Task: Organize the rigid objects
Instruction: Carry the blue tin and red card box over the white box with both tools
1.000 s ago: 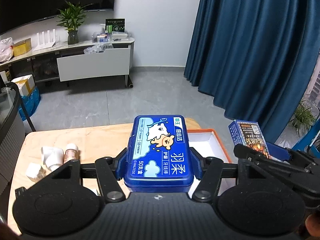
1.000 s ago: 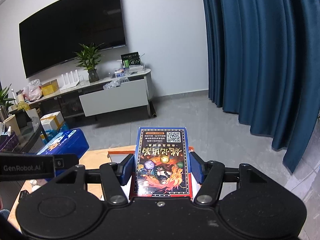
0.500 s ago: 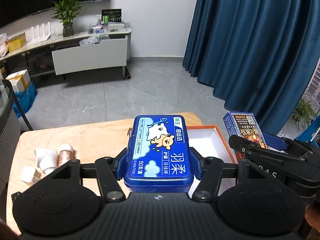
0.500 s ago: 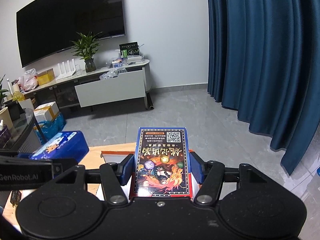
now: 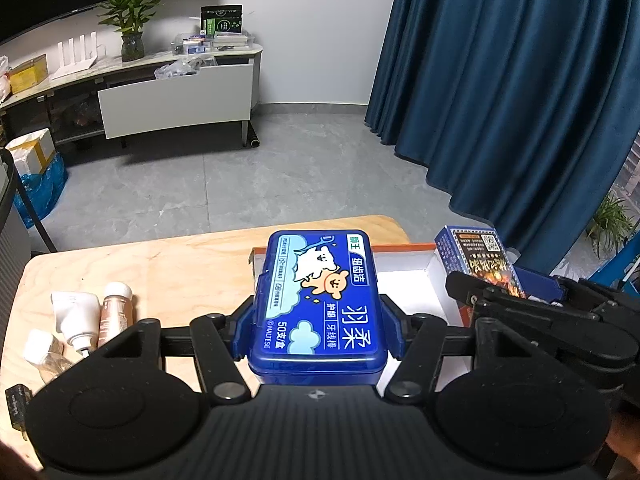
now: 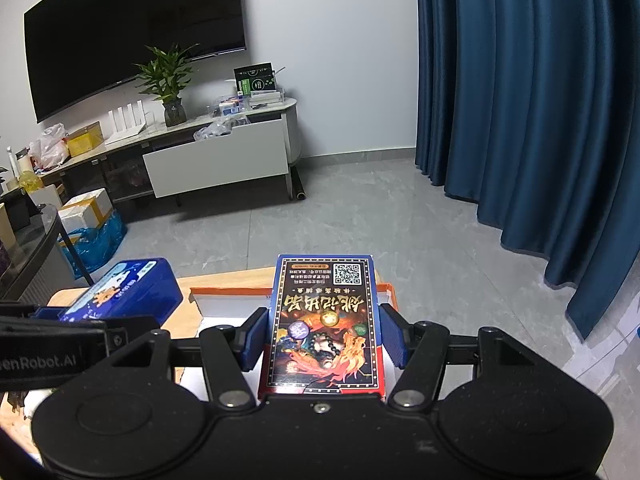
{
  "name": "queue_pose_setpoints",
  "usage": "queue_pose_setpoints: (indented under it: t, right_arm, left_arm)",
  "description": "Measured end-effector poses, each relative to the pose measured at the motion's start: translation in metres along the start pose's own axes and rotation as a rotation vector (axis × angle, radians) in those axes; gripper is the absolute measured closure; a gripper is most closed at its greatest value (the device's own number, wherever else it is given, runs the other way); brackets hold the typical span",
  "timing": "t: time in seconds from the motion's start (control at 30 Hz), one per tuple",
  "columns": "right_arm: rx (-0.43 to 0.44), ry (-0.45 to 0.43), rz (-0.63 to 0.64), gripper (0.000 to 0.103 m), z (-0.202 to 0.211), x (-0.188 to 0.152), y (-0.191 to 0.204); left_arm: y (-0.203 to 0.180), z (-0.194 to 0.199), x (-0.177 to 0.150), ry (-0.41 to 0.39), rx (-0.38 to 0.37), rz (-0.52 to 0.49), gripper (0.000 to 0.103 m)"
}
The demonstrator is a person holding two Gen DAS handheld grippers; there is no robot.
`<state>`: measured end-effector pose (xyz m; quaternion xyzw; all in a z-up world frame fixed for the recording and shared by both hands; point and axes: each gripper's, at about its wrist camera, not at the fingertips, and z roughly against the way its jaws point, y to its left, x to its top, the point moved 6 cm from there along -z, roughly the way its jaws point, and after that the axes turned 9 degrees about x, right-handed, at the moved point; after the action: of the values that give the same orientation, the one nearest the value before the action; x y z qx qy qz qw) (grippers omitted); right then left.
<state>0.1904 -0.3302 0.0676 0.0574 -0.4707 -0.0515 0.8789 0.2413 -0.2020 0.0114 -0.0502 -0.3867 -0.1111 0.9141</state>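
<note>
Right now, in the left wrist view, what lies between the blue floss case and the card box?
An open orange-rimmed tray with a bare white floor lies between the blue floss case and the card box; the left wrist view shows it.

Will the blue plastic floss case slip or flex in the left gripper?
The blue plastic floss case looks rigid, so flexing is unlikely. Its glossy sides might slip somewhat. It lies flat in the left gripper, so rolling seems unlikely.

Left wrist: close behind left gripper [image 5: 318, 320], facing forward-down.
Right wrist: likewise.
Shared: orange-rimmed box [image 5: 404, 276], curtain [image 6: 540, 100].
</note>
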Motion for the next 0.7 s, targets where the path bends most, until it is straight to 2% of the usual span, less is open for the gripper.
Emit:
queue_pose_setpoints:
  t: [0.33, 0.7]
  right_arm:
    - [-0.001, 0.04, 0.017, 0.032, -0.01, 0.003, 0.001]
    - [-0.003, 0.021, 0.004, 0.032, -0.004, 0.004, -0.002]
  left_arm:
    - [0.0, -0.011, 0.006, 0.029, 0.005, 0.01, 0.041]
    - [-0.004, -0.006, 0.001, -0.004, 0.013, -0.002, 0.041]
